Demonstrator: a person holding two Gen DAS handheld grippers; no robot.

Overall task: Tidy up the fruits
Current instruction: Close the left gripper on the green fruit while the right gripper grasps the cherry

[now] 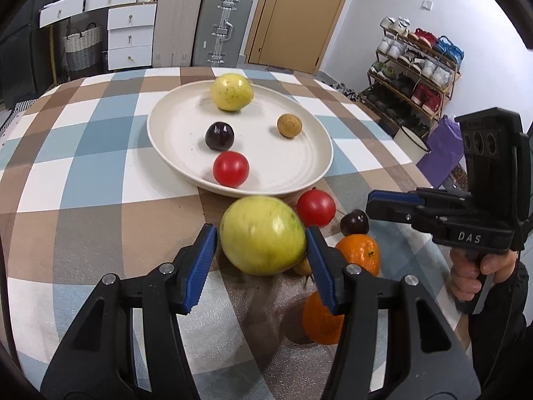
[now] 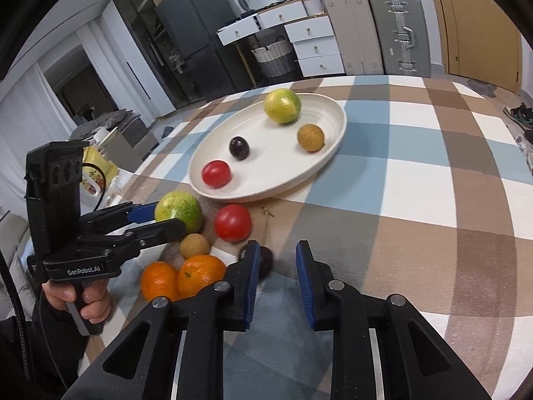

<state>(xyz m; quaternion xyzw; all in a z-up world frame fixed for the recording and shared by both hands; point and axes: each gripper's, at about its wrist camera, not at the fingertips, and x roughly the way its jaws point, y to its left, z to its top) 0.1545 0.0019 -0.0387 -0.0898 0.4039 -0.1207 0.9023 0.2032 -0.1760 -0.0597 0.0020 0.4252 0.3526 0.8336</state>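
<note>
Left tongs (image 1: 261, 236) are spread around the big yellow-green fruit (image 1: 263, 235). Right pad looks touching its skin, left pad just beside it; I can't tell if it's gripped. That fruit is slightly oval, long axis roughly across the pads, sitting just in front of the white plate (image 1: 299, 180) on the checked desk (image 1: 83, 183).

Right tongs (image 2: 278, 281) are spread with nothing between the pads, hovering low over the desk. A dark plum (image 2: 266, 261) sits just behind the left pad, partly hidden.

Loose pile on the desk beside the held fruit:
- red tomato (image 1: 315, 207), near the plate rim
- two oranges (image 2: 201, 273) touching each other, the nearer one's stem end facing up
- small brown round fruit (image 2: 194, 246) between the oranges and the yellow-green fruit

On the plate, all apart from each other:
- second yellow-green fruit (image 1: 231, 91) at the far side
- dark plum on the plate (image 1: 219, 136), mid
- second red tomato (image 1: 231, 169) by the near rim
- tan round fruit (image 1: 289, 126), right side from the left wrist view

Round ones show no clear axis.
</note>
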